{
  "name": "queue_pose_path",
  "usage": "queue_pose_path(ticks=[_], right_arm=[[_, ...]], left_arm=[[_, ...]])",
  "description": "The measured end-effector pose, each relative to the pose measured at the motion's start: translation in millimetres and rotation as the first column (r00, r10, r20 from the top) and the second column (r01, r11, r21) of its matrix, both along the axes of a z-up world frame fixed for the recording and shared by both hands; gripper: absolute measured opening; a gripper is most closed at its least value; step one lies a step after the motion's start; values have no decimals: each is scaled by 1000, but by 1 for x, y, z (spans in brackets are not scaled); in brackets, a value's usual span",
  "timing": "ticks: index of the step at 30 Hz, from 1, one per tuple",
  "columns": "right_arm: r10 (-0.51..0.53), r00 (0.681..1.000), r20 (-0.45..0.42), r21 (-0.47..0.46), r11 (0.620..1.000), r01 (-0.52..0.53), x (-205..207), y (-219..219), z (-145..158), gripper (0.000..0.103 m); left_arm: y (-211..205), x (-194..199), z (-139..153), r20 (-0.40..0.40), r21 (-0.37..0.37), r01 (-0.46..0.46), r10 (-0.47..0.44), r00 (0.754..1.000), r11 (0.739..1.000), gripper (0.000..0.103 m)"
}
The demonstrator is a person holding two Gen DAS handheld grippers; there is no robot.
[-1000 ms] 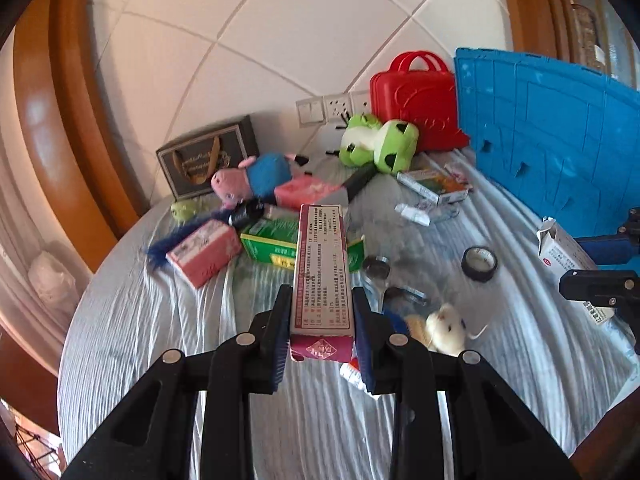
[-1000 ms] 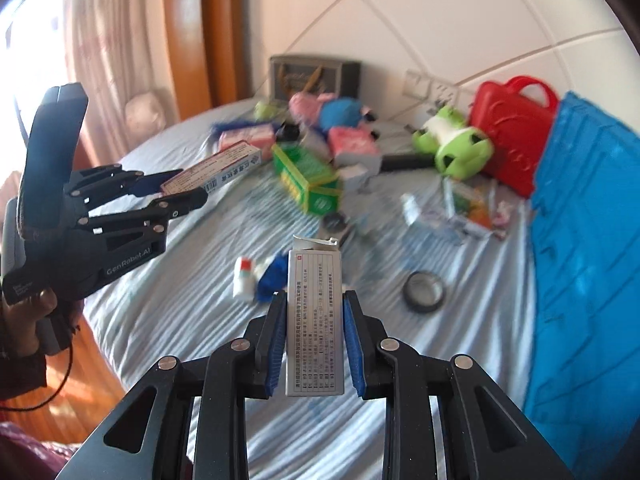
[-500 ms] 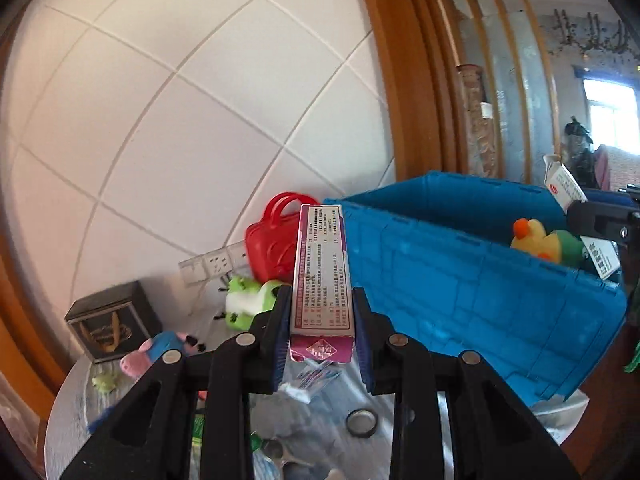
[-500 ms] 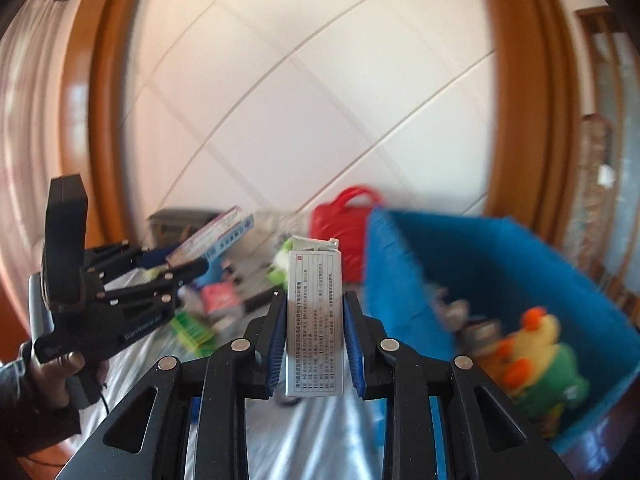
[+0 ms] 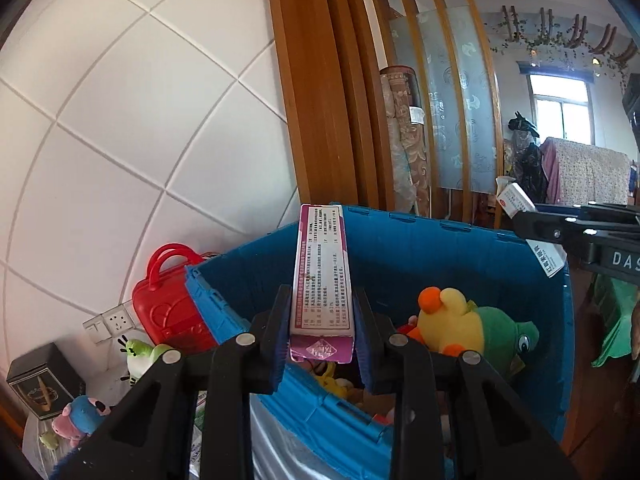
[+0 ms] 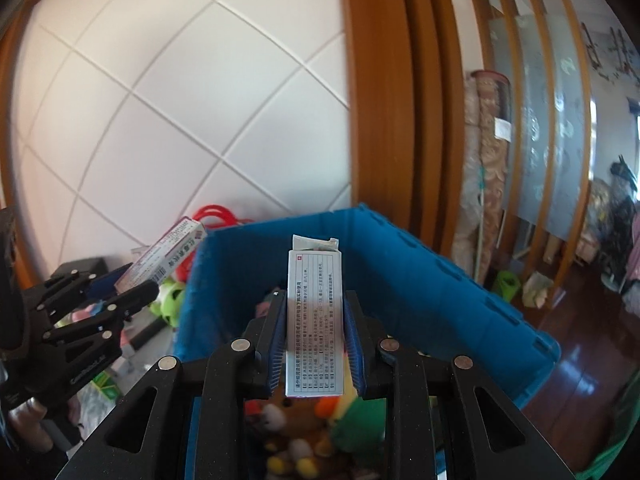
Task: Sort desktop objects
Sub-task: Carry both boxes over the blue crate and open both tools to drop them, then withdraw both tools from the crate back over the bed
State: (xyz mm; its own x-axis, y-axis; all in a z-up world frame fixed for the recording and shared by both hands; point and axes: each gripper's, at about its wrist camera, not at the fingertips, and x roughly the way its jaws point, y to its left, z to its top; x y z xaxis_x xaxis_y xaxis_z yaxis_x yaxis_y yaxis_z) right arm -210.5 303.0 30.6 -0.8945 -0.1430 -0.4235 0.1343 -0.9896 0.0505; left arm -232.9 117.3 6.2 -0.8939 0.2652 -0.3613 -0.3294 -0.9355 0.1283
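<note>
Cartons aloft: I've swung both off the bench; left claw (image 5: 322, 334) grips the purple carton (image 5: 323, 280), right claw (image 6: 316, 344) the white carton (image 6: 315, 320), above the blue crate (image 5: 420, 256), ready to drop.

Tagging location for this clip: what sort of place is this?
Most likely a lived-in home: a wooden slatted room divider, laundry on a drying rack by a window, and plush toys in a blue crate.
</note>
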Motion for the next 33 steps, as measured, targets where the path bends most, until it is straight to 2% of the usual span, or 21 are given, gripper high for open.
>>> queue_pose_path(ticks=[3,4,5,6,8,10,12,18,26,33], right_arm=[[-60,998,17,-10,998,60,-20,25,-5,28],[-82,996,27,-22,996,83,-26,33,-6,31],[-91,995,33,-34,995,92,-30,38,-7,48],[-101,994,37,-50,993,103,-34,46,-8,70],[-96,995,23,-58,994,97,-36,54,-6,82],[-91,996,3,-44,995,91,-33,53,-2,82],[-85,996,-10,-45,995,85,-28,52,1,82],[-51,996,-72,-64,997,46,0,45,9,88],[9,992,-123,-70,997,-18,43,25,4,89],[73,990,-124,-68,994,-82,61,7,-2,93]], left_arm=[[20,-10,4,2,3,-22,22,1000,1000,29],[25,-12,6,-2,-3,-36,35,999,999,35],[30,-14,7,-6,-10,-52,52,999,999,47],[33,-12,9,-13,-14,-63,62,998,998,54],[37,-6,13,-51,-19,-97,96,994,995,77],[40,3,17,-108,-25,-144,140,984,989,84],[42,9,21,-124,-30,-148,143,982,989,86],[35,25,27,-128,-29,-171,166,978,985,87],[16,45,22,-114,-6,-222,219,969,975,87],[-8,62,15,-101,11,-283,283,954,959,87]])
